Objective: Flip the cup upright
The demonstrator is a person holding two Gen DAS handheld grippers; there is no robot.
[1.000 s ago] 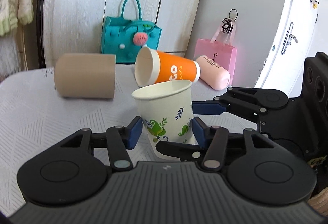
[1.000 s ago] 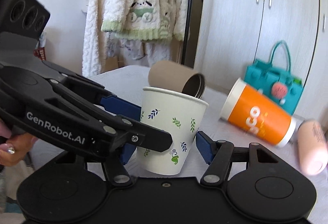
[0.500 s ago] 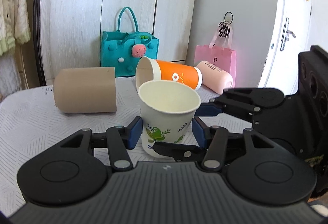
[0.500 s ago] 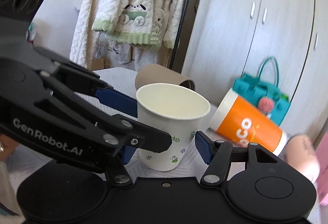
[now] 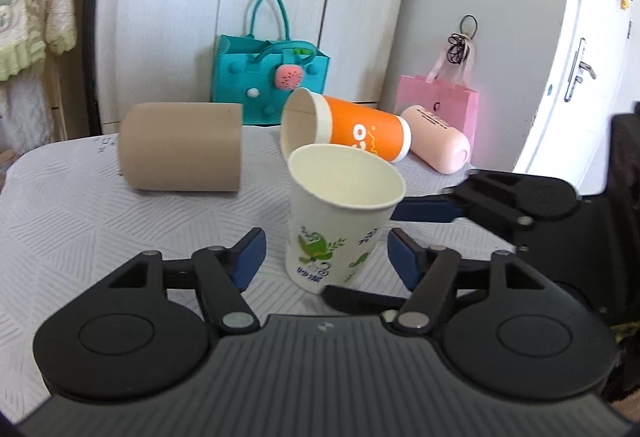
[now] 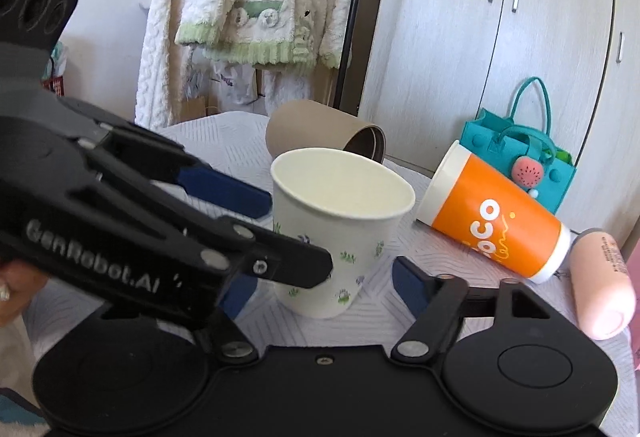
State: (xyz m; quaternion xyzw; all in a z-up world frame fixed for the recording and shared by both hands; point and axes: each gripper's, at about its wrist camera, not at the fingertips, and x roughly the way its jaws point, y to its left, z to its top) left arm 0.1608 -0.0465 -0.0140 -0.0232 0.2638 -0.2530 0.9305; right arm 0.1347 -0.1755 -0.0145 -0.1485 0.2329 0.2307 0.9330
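A white paper cup with green leaf prints (image 5: 340, 221) stands upright on the table, mouth up; it also shows in the right wrist view (image 6: 340, 237). My left gripper (image 5: 326, 257) is open, its blue pads on either side of the cup with gaps to the wall. My right gripper (image 6: 320, 285) is open around the same cup from the other side. Each gripper shows in the other's view, the left one (image 6: 160, 221) crossing in front of the right gripper's left finger.
On the white-clothed table (image 5: 80, 217) lie a tan cup (image 5: 180, 153), an orange cup (image 5: 352, 129) and a pink bottle (image 5: 436, 145), all on their sides behind the white cup. A teal bag (image 5: 272, 77) and a pink bag (image 5: 440, 101) stand by the cabinets.
The white cup has come from tilted and gripped to standing on the table. Both grippers have opened and drawn back a little from it.
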